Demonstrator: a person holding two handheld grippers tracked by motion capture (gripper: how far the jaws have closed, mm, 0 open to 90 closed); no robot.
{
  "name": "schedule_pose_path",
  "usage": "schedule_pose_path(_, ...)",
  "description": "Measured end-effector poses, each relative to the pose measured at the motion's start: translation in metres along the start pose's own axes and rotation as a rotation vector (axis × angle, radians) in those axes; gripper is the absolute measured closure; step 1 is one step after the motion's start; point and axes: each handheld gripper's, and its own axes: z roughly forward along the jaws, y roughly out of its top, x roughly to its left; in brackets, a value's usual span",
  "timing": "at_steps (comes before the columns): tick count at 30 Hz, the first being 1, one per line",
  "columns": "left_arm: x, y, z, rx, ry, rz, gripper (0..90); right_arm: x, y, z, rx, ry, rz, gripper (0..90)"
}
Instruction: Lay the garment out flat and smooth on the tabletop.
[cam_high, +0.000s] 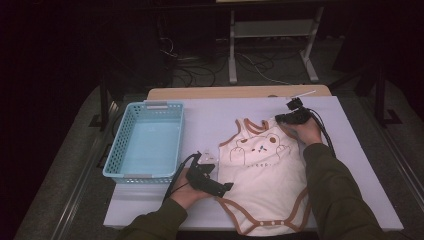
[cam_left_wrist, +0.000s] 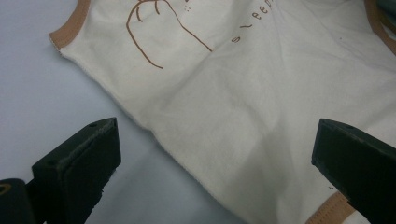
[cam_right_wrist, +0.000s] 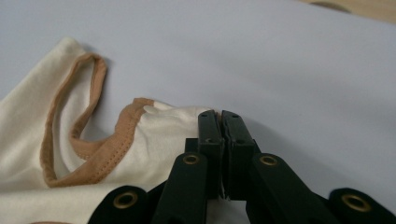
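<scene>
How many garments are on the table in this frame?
1: a cream baby bodysuit lying flat right of the blue basket, its shoulder pinched by the right gripper. Nothing seen inside the basket.

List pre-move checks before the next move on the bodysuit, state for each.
1. Right gripper shut on the bodysuit shoulder: ok.
2. Left gripper gripping the side edge: not ok, jaws open, fabric between them.
3. Bodysuit lying flat on the white mat: ok.
4. Blue basket clear of the garment: ok.
5. How much fabric the right pads hold: cannot tell.
</scene>
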Motion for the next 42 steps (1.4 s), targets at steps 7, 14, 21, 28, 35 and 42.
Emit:
schedule_pose_path(7, 0.000, 0.000, 0.000, 0.001, 0.002, -0.002, 0.6, -0.004, 0.009, -0.008, -0.041, -0.040, 0.001, 86.5)
schedule_pose_path(14, 0.000, 0.000, 0.000, -0.011, 0.005, -0.019, 0.6, -0.007, 0.015, -0.001, -0.060, -0.070, 0.016, 86.4)
schedule_pose_path(21, 0.000, -0.001, -0.001, -0.012, 0.006, -0.024, 0.6, -0.010, 0.011, 0.013, -0.033, -0.091, 0.034, 85.4)
schedule_pose_path(28, 0.000, -0.001, -0.002, -0.013, 0.007, -0.027, 0.6, -0.011, 0.011, 0.011, -0.041, -0.087, 0.057, 64.8)
schedule_pose_path(35, 0.000, -0.001, -0.001, -0.015, 0.008, -0.021, 0.6, -0.009, 0.011, -0.005, -0.034, -0.060, 0.065, 45.2)
schedule_pose_path(42, 0.000, -0.001, -0.002, -0.013, 0.011, -0.018, 0.6, 0.002, 0.004, -0.021, -0.006, -0.055, 0.035, 28.4)
